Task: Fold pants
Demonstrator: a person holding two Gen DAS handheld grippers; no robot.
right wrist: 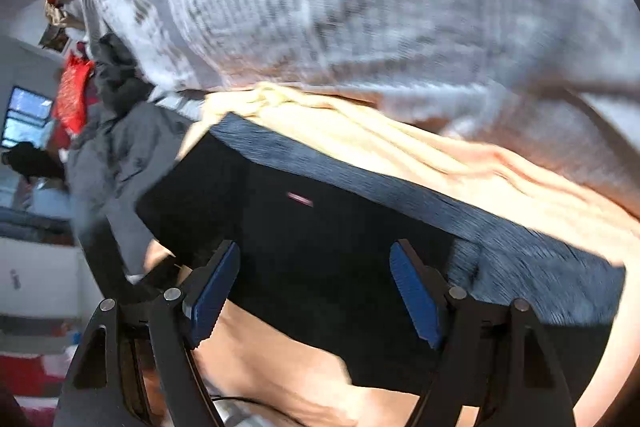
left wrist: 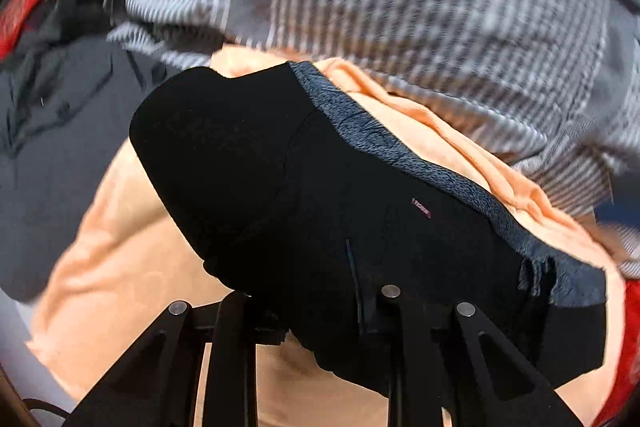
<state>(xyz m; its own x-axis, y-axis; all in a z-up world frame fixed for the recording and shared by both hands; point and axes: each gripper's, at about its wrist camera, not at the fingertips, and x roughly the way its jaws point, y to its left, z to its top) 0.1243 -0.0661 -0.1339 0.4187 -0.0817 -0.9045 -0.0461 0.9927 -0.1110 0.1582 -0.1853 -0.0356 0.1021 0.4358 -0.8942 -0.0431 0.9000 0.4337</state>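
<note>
Since the black pants [left wrist: 304, 187], folded on the orange blanket [left wrist: 120, 227], look soft and limp, the near edge where the left gripper [left wrist: 316, 311] pinches seems the handhold, the grey waistband [right wrist: 400, 199] running lengthwise along the far side, the right gripper [right wrist: 316, 291] wide and empty.

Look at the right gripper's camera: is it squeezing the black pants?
No, the right gripper stands open, its blue pads wide apart over the black pants without pinching them.
</note>
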